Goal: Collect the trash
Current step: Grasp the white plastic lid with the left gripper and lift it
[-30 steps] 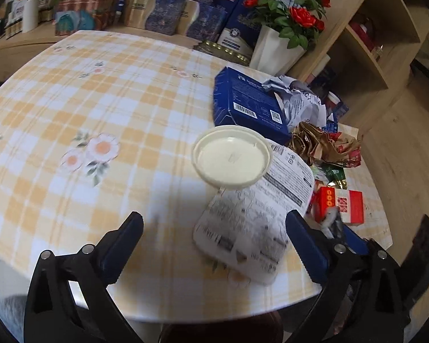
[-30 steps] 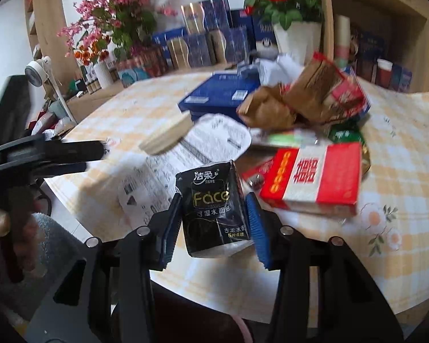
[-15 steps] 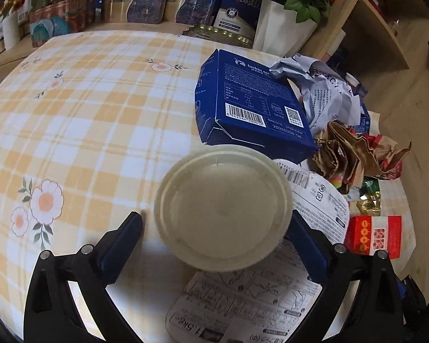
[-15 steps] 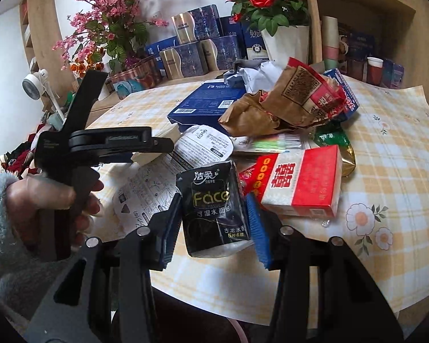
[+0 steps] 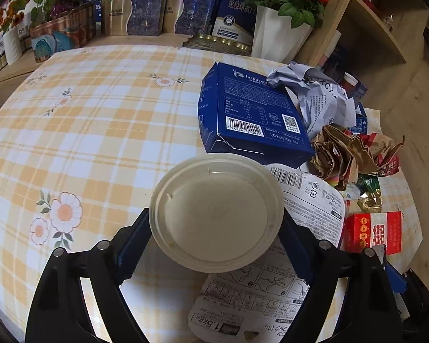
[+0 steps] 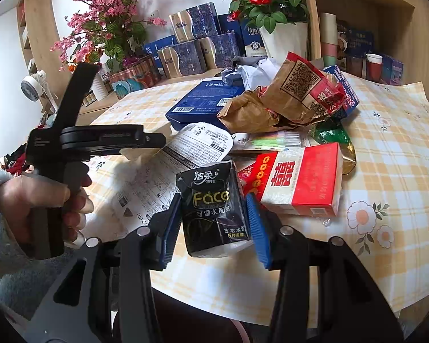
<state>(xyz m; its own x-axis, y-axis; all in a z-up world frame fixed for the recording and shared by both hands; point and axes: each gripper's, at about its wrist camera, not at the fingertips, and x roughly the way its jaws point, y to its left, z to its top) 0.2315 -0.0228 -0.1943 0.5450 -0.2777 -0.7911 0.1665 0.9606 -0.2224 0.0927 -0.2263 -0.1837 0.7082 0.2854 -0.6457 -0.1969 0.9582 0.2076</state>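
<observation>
Right gripper [image 6: 213, 223] grips a black "Face" tissue pack [image 6: 214, 208].

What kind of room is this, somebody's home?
Probably a home dining or living room: a checked floral tablecloth, a potted rose bouquet, wooden shelves of boxes, and packaging litter.

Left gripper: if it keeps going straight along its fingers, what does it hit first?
The left gripper already brackets the round white lid; past it, the blue Luckin box looks first in line, though depth is unclear.
</observation>
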